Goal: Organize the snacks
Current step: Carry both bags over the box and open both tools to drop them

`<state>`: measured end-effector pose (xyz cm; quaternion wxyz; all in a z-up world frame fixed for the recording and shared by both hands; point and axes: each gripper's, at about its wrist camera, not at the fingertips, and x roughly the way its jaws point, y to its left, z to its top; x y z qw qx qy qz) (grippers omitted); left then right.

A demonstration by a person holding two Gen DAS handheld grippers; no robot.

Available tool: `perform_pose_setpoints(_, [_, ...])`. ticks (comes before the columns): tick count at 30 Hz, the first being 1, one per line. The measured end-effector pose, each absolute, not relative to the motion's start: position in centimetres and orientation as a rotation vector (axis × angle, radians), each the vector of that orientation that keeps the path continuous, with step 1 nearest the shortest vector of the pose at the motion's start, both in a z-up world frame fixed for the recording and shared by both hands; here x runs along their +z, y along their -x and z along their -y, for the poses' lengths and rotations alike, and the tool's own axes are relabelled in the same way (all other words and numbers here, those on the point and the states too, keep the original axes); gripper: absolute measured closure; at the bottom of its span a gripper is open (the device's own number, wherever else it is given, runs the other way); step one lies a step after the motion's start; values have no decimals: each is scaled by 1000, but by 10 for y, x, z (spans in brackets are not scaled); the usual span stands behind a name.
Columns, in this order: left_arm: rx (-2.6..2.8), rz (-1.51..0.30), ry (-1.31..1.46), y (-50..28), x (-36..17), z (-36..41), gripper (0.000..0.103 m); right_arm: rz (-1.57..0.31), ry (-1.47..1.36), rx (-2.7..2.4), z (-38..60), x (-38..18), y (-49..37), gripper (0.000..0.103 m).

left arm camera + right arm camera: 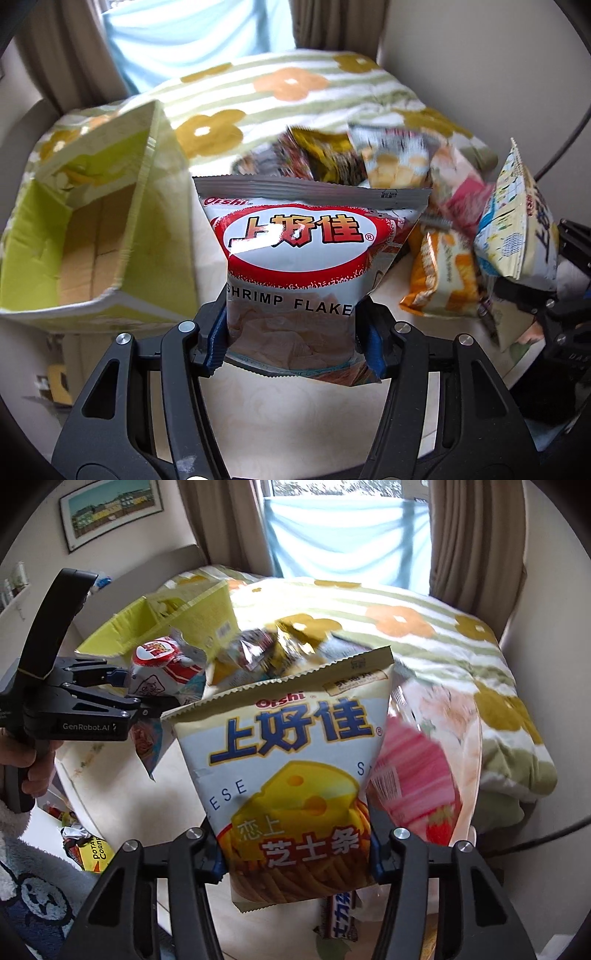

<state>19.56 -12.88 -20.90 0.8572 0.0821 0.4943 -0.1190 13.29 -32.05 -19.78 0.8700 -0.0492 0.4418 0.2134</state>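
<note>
My left gripper (291,339) is shut on the lower part of a silver and red shrimp flakes bag (299,258), held upright above the cream table (295,424). In the right wrist view that same gripper (135,692) shows at the left, with the shrimp flakes bag (162,661) in it. My right gripper (295,853) is shut on a pale cheese sticks bag (295,760), also lifted. The left wrist view catches it at the far right (546,266) with the cheese sticks bag (517,221) seen edge-on. An open green box (92,229) stands at the left.
Several snack bags lie piled behind (332,155), with an orange bag (443,273) and a pink strawberry bag (417,775) nearby. A chocolate bar (340,915) lies under the cheese bag. A flowered blanket (424,627) covers the far side. A hand (37,768) holds the left gripper's handle.
</note>
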Motion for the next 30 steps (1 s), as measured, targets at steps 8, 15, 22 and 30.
perform_pose_setpoints(8, [-168, -920, -111, -198, -149, 85, 48, -807, 102, 488, 284, -143, -155, 52])
perform_pose_setpoints(15, [-99, -865, -80, -224, -115, 19, 48, -744, 114, 523, 225, -107, -190, 52])
perform_pose_setpoints(22, [-62, -880, -93, -257, -107, -58, 48, -761, 117, 563, 142, -91, -236, 52])
perform_pose_setpoints(30, [-59, -981, -72, -302, -133, -144, 48, -892, 72, 543, 50, -111, -289, 52])
